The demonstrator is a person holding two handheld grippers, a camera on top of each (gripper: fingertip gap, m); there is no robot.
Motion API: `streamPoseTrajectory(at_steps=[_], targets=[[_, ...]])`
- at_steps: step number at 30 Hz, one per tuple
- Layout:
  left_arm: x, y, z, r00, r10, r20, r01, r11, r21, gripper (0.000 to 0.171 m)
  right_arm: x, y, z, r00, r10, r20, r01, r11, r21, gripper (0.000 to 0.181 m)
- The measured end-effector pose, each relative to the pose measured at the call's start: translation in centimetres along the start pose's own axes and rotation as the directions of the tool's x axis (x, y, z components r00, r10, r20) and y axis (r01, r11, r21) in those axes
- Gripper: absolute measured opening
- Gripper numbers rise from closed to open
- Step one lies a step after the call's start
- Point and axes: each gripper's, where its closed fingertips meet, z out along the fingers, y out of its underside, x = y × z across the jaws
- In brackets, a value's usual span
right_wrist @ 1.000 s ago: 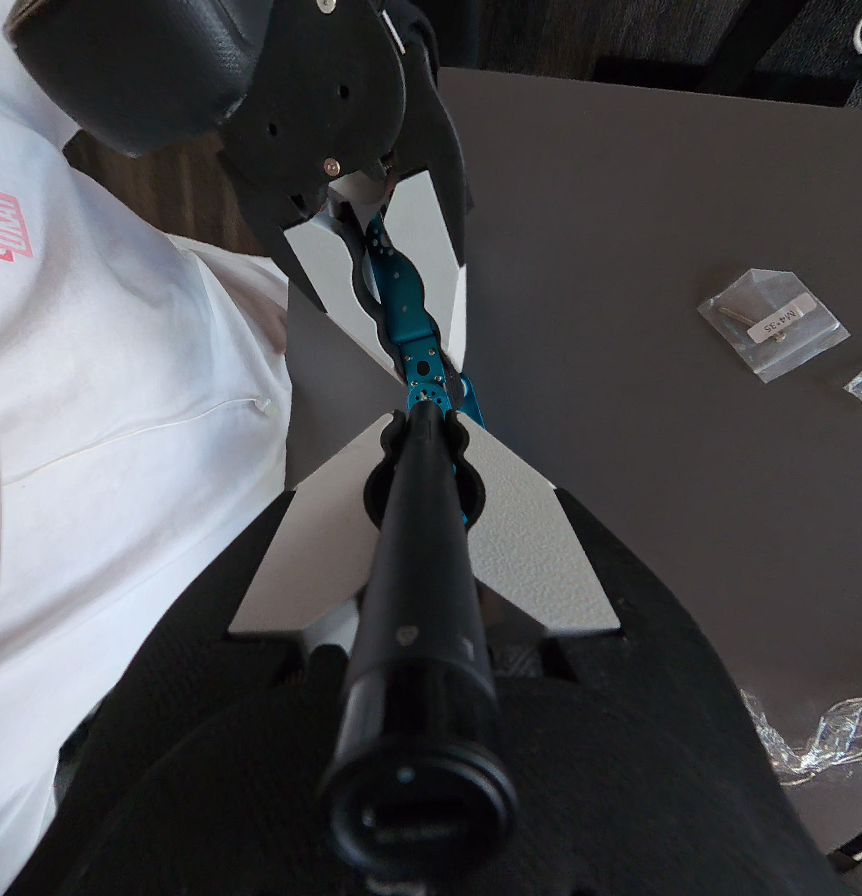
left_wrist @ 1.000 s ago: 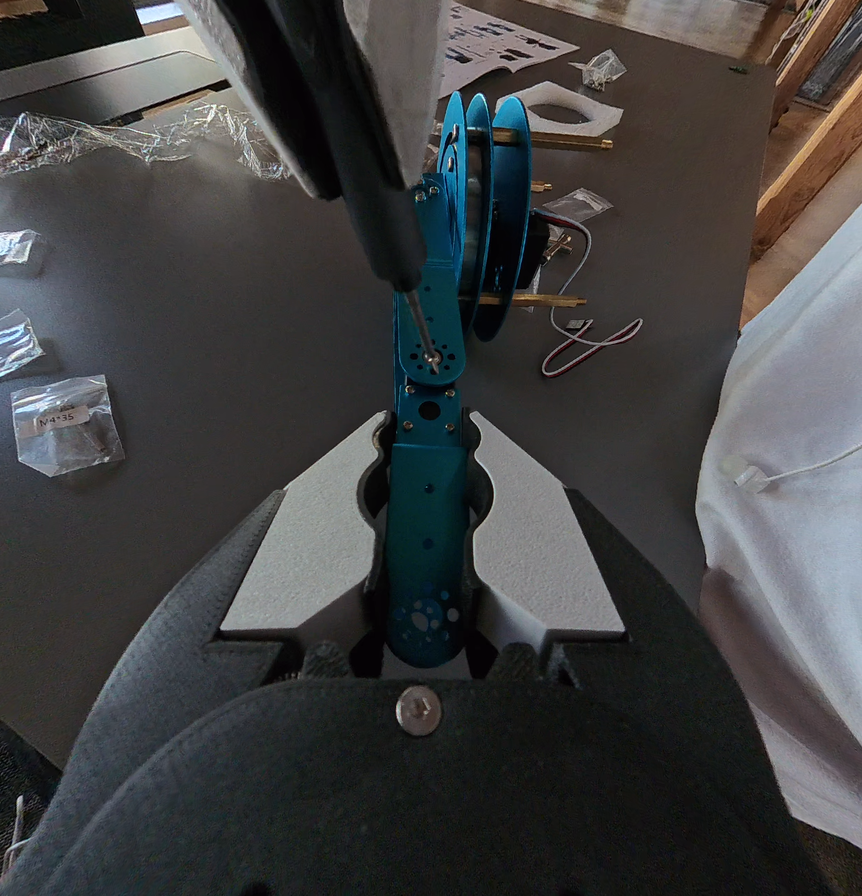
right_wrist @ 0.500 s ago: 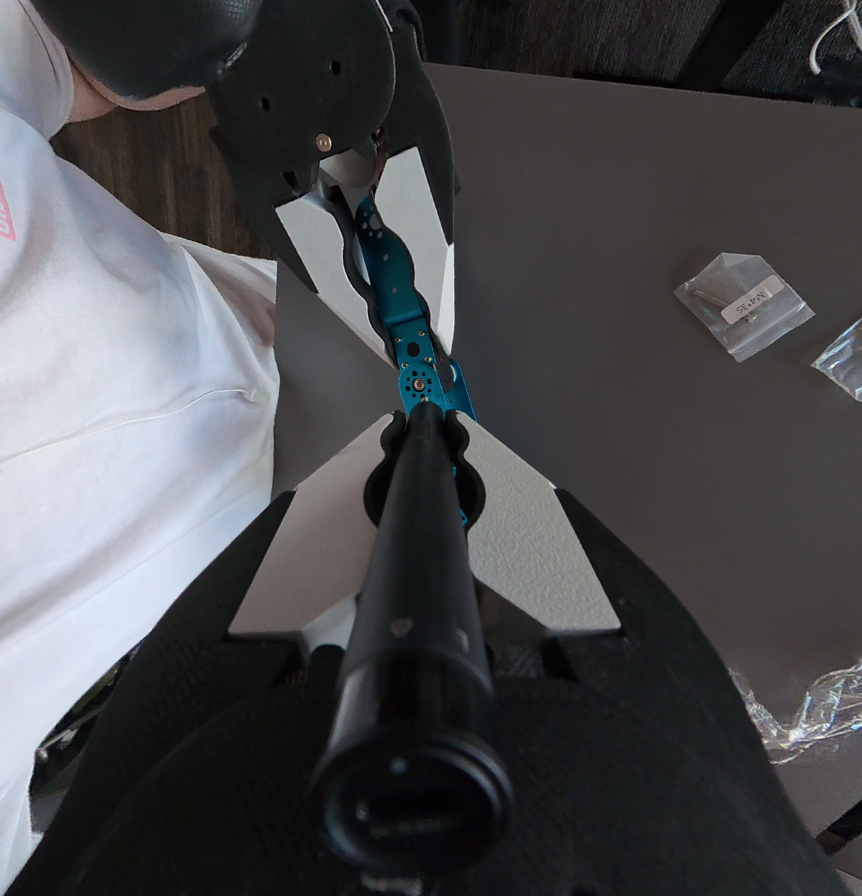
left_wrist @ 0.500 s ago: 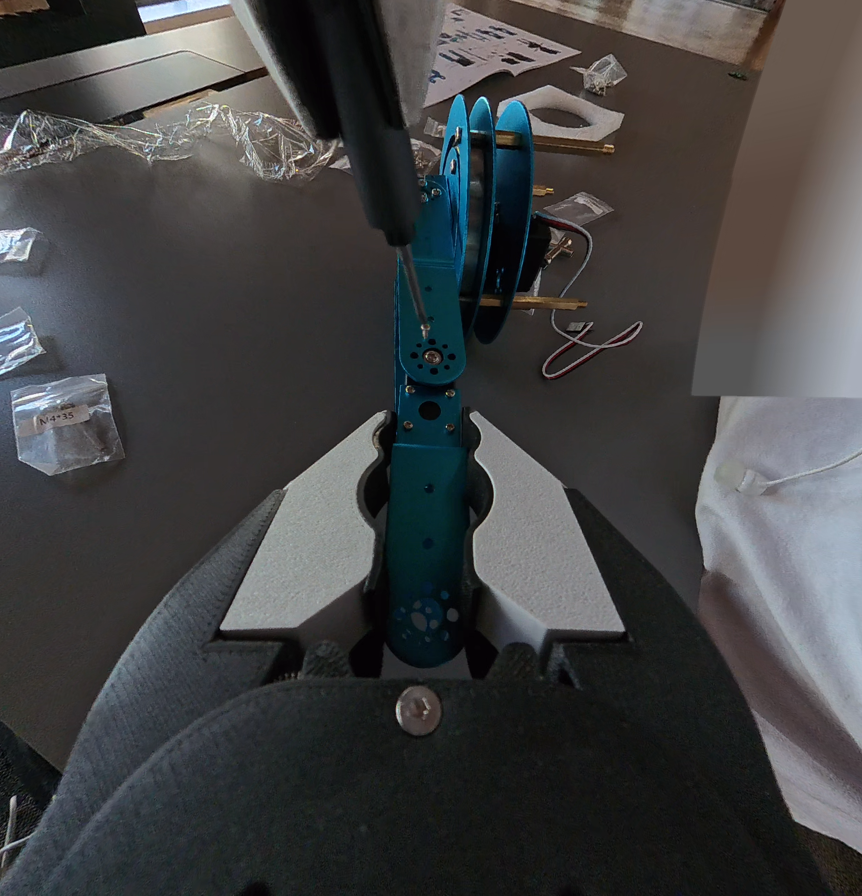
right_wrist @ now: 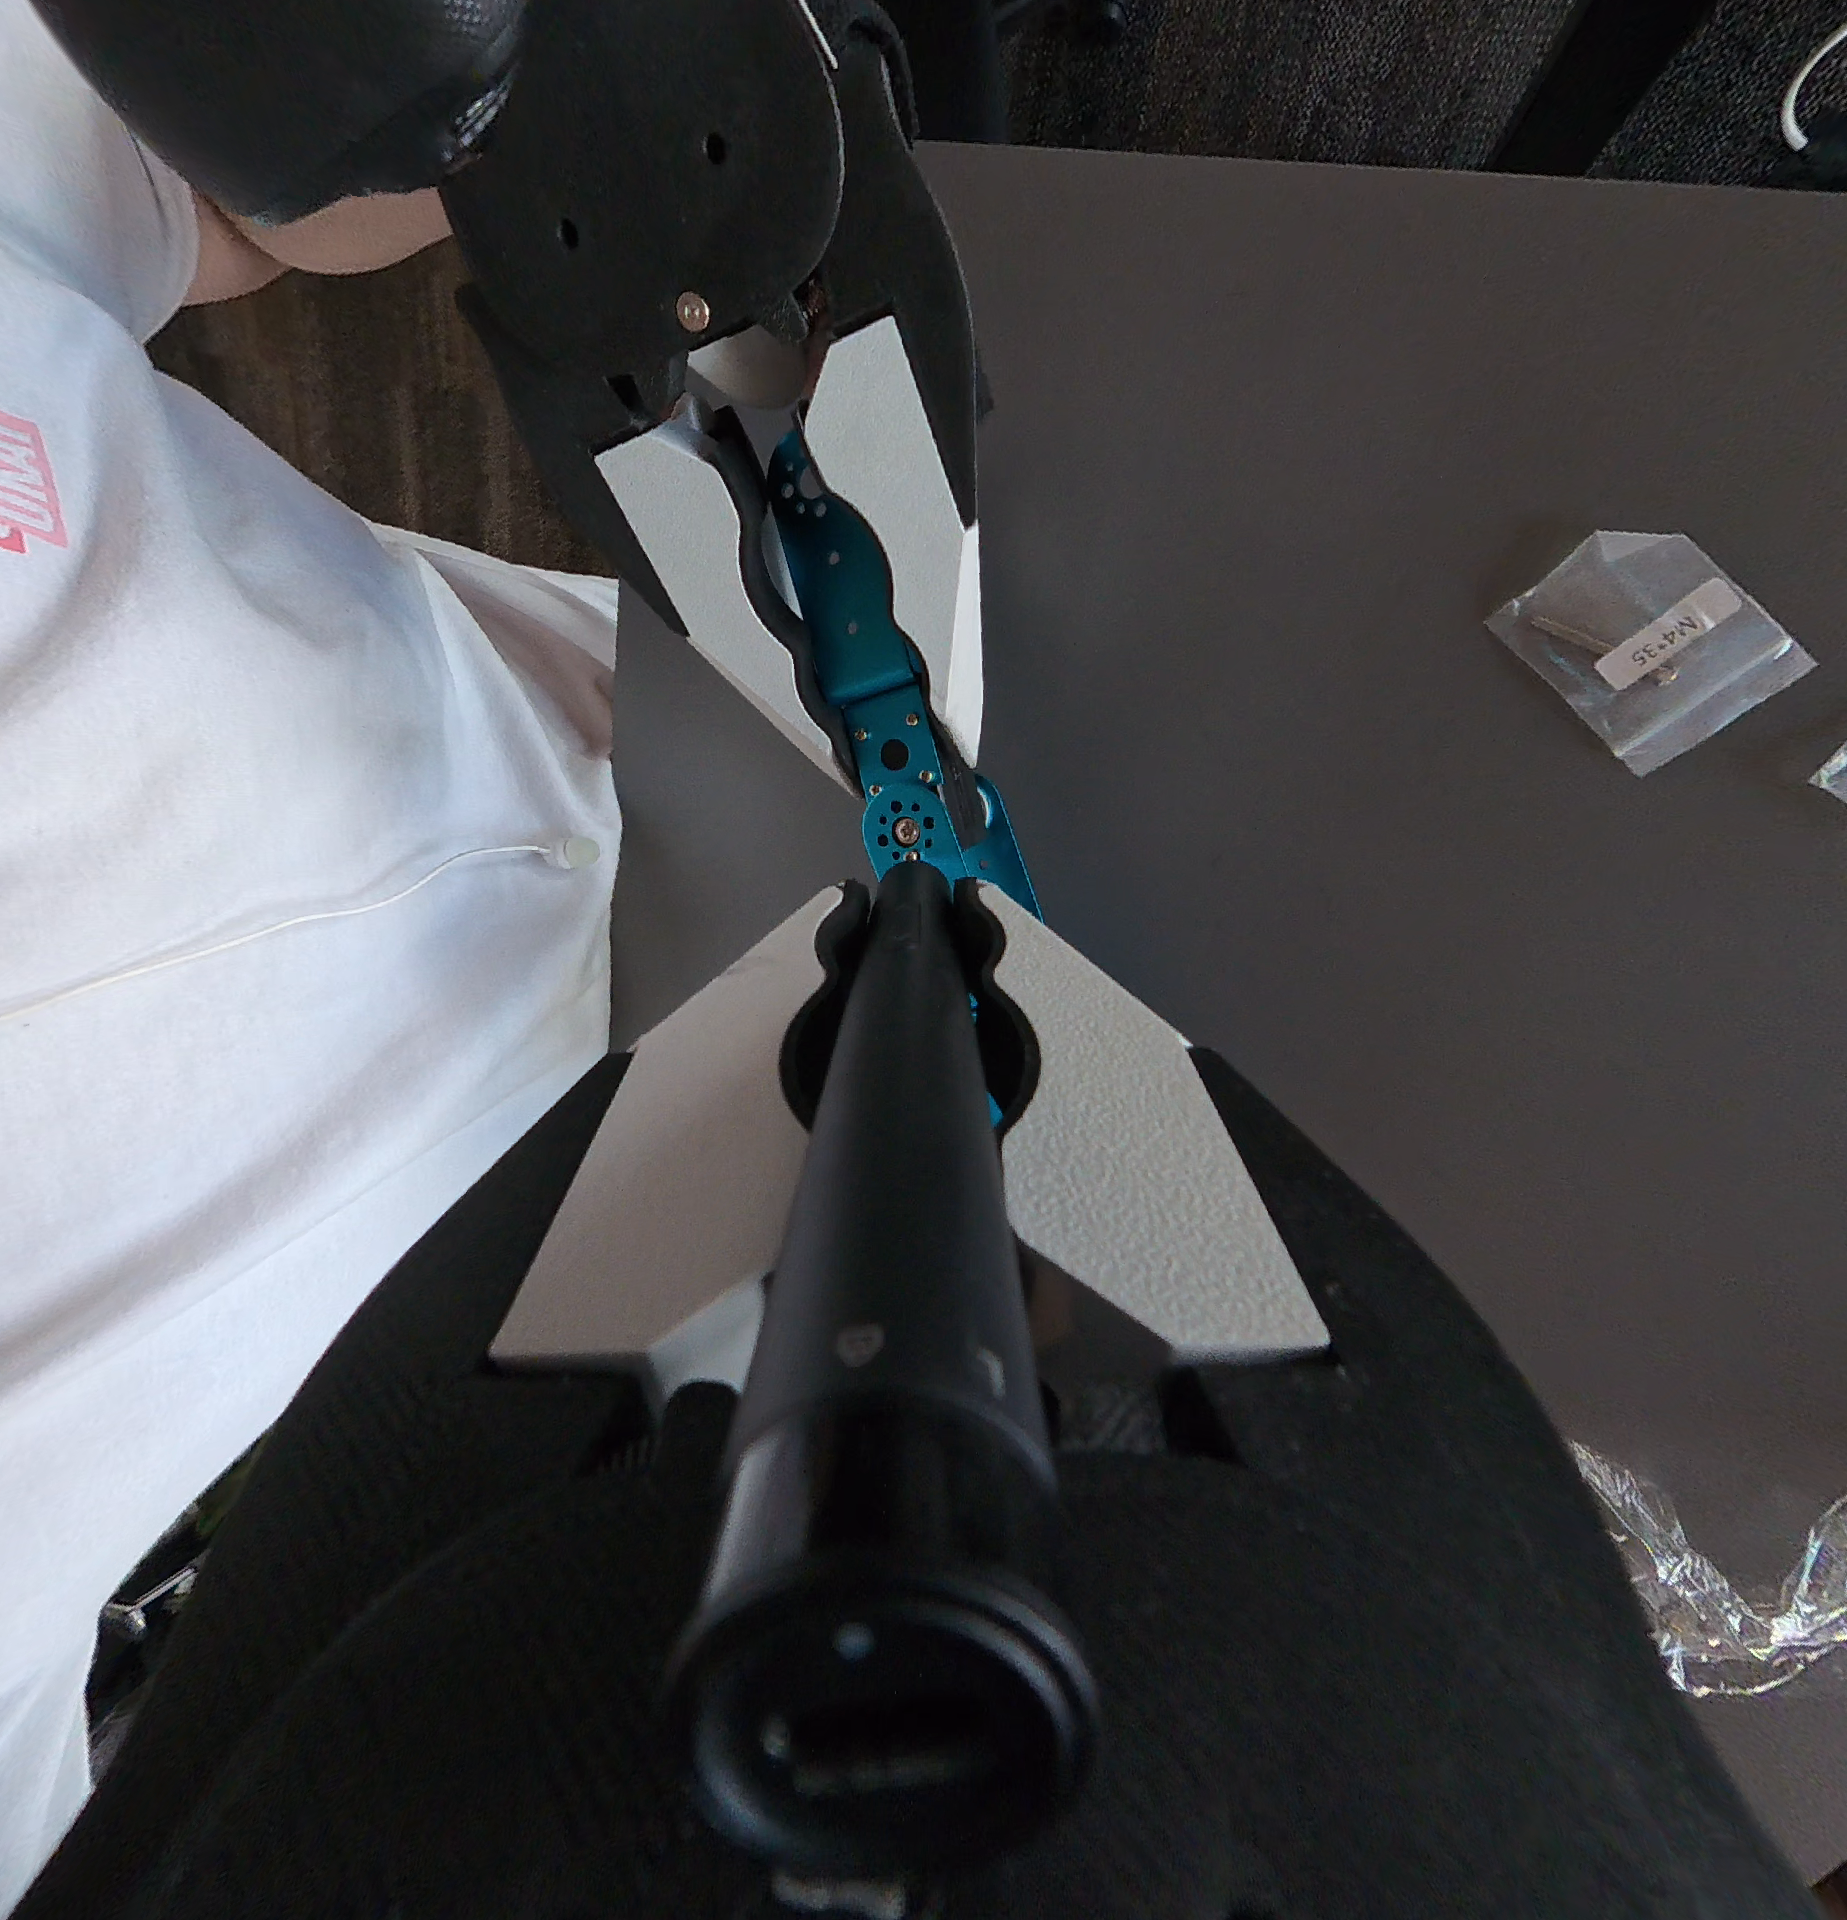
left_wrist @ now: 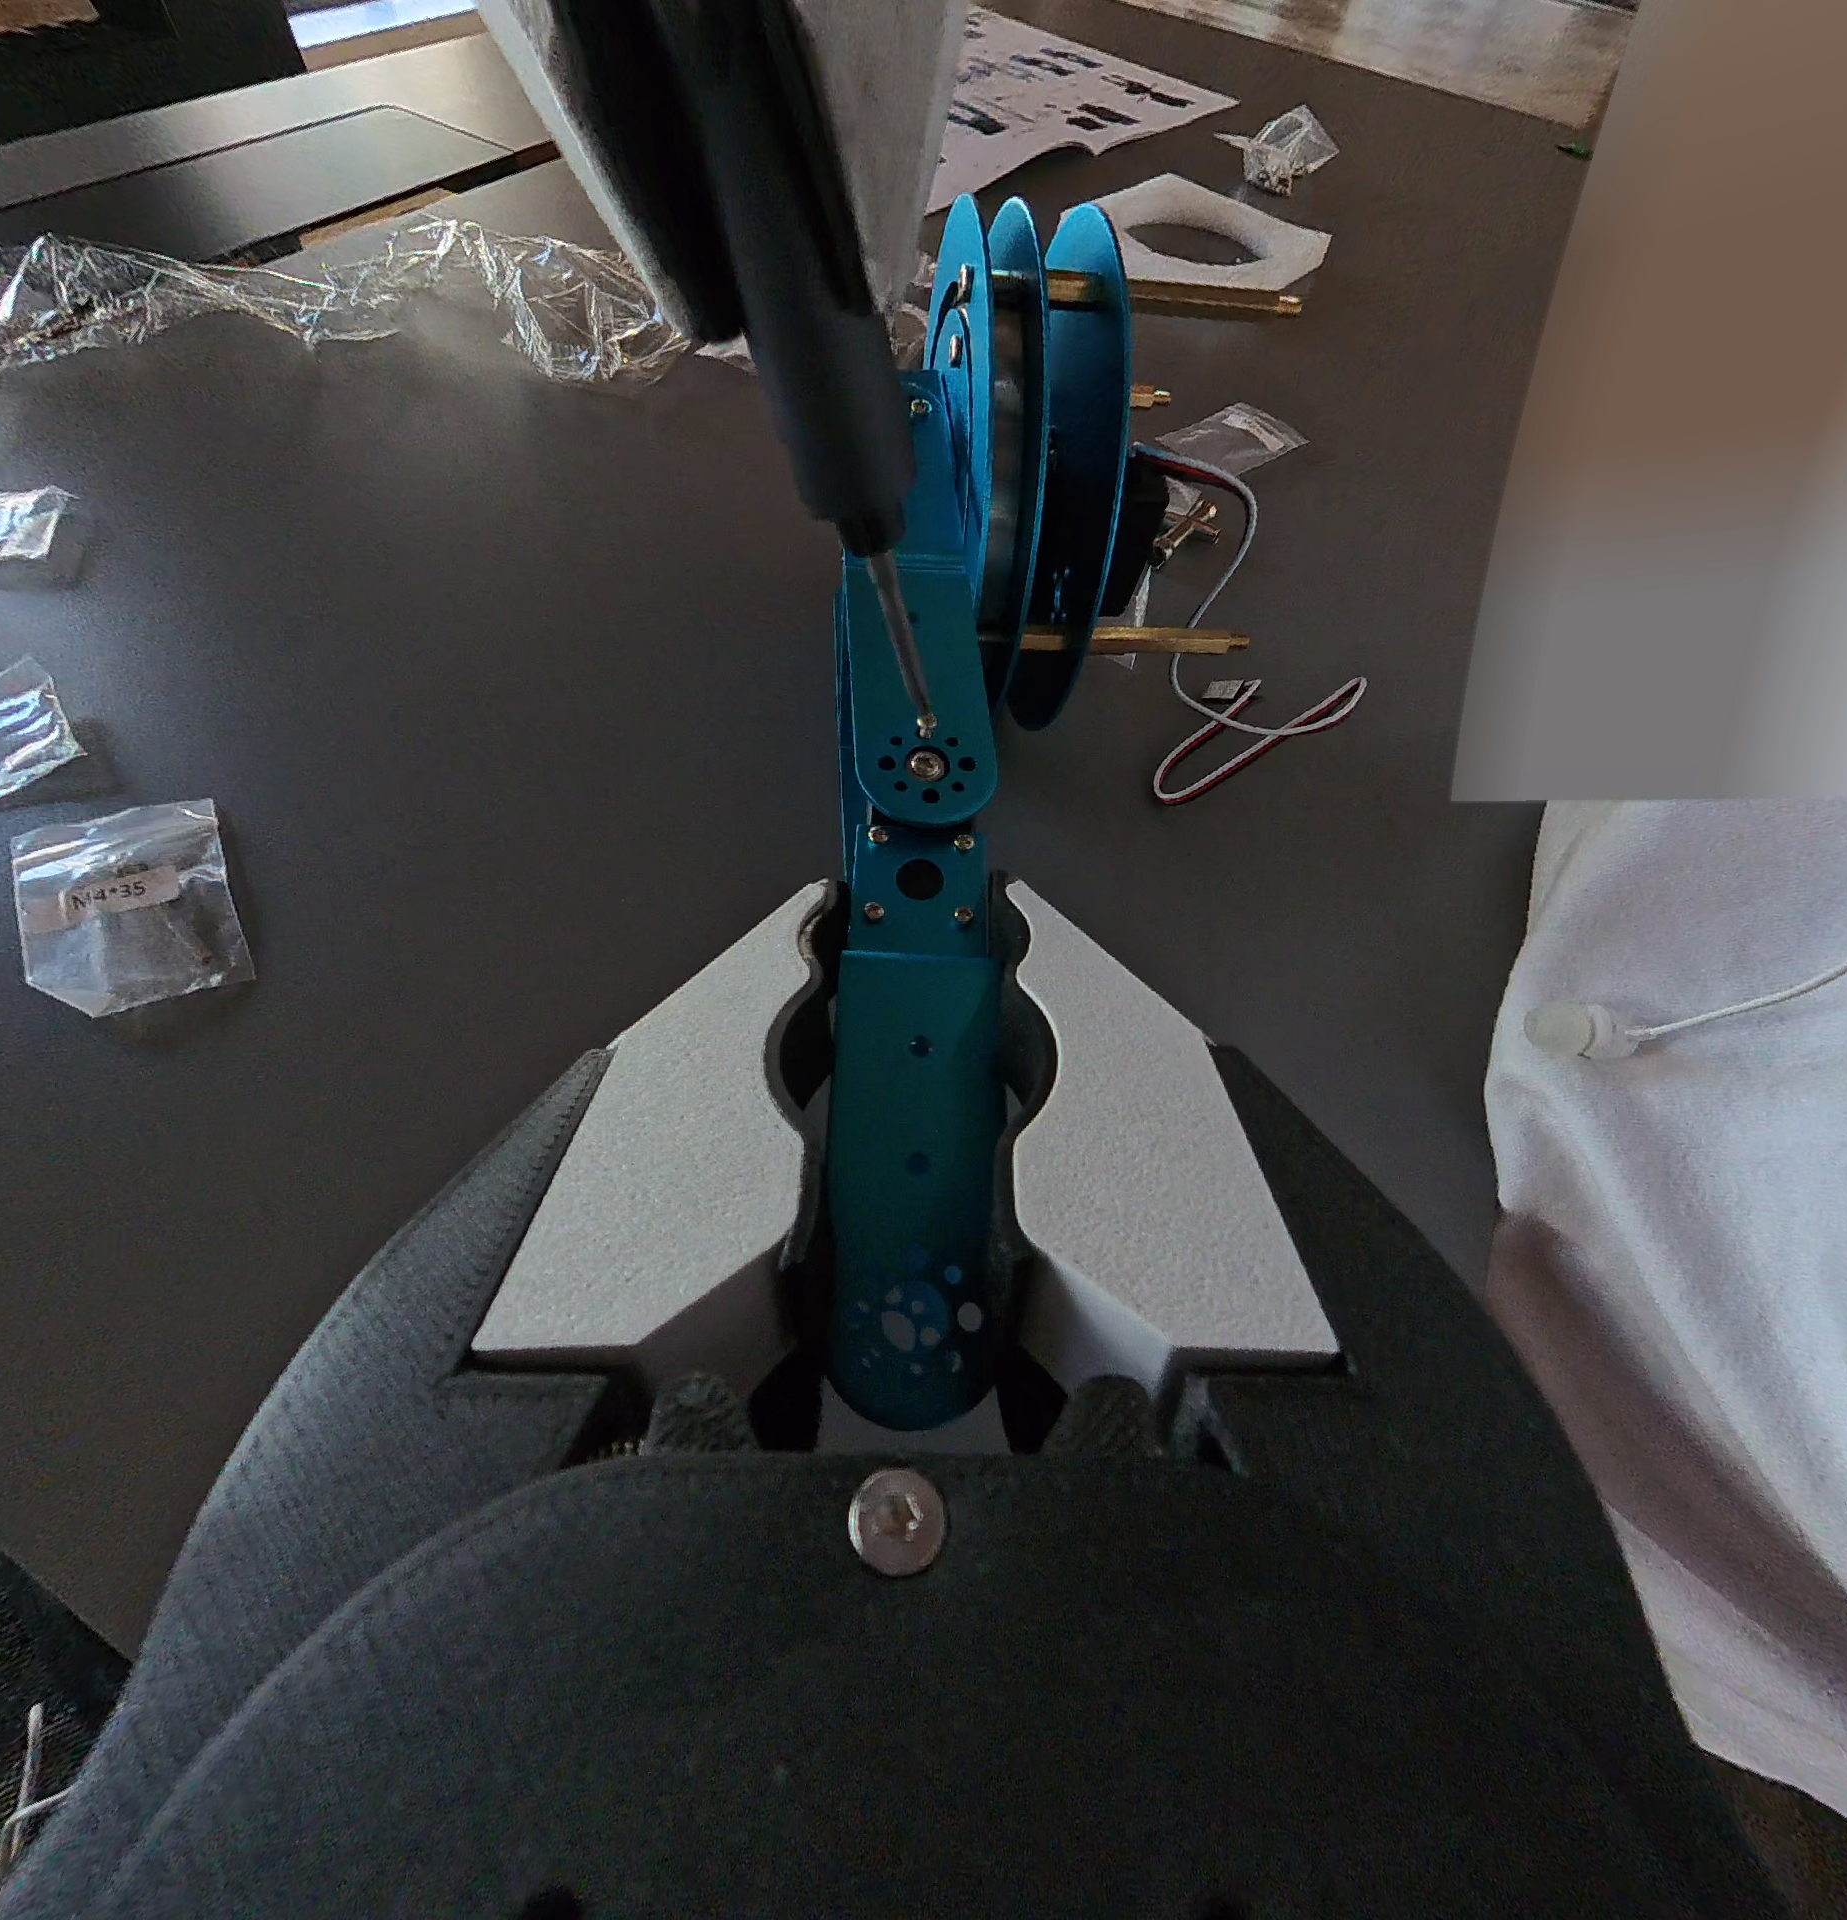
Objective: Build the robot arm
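My left gripper is shut on a blue metal bracket arm that joins a blue assembly of round plates lying on the dark table. My right gripper is shut on a black screwdriver. In the left wrist view the screwdriver comes down from above, and its tip carries a small screw just above the bracket's round hub with a centre screw. The right wrist view shows the hub just past the screwdriver, with the left gripper beyond it.
Small clear bags of hardware lie on the table. Crumpled clear wrap, a white foam piece, a printed sheet and a red-white-black servo wire lie around. A person in a white top is at the table edge. One gripper's finger ends stand about 8 centimeters off the other's.
The screwdriver tip has lifted off the hub's centre screw and moved up and back a little, now holding a small screw above the hub. The left gripper holds the bracket still.
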Motion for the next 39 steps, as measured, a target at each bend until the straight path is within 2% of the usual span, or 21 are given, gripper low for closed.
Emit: streamPoseTrajectory(at_steps=[13, 23, 32, 39], targets=[[0.1, 0.0, 0.0, 1.000, 0.004, -0.001, -0.004, 1.000, -0.003, 0.026, -0.1, 0.1, 0.3, 1.000, -0.011, -0.003, 0.011, 0.999, -0.046, 0.018], [0.2, 0.0, 0.0, 1.000, 0.003, 0.000, -0.003, 1.000, -0.013, 0.026, 0.1, -0.9, 1.0, 0.999, 0.030, 0.016, -0.026, 0.980, -0.195, 0.018], [0.3, -0.1, 0.0, 1.000, 0.011, 0.001, -0.011, 1.000, -0.013, 0.026, 0.4, -1.3, 1.3, 0.996, 0.092, 0.004, -0.087, 0.959, -0.270, 0.019], [0.3, -0.1, 0.0, 1.000, 0.008, 0.002, -0.008, 1.000, -0.010, 0.026, 0.9, -2.0, 1.2, 0.998, -0.004, -0.055, -0.013, 0.953, -0.304, 0.019]])
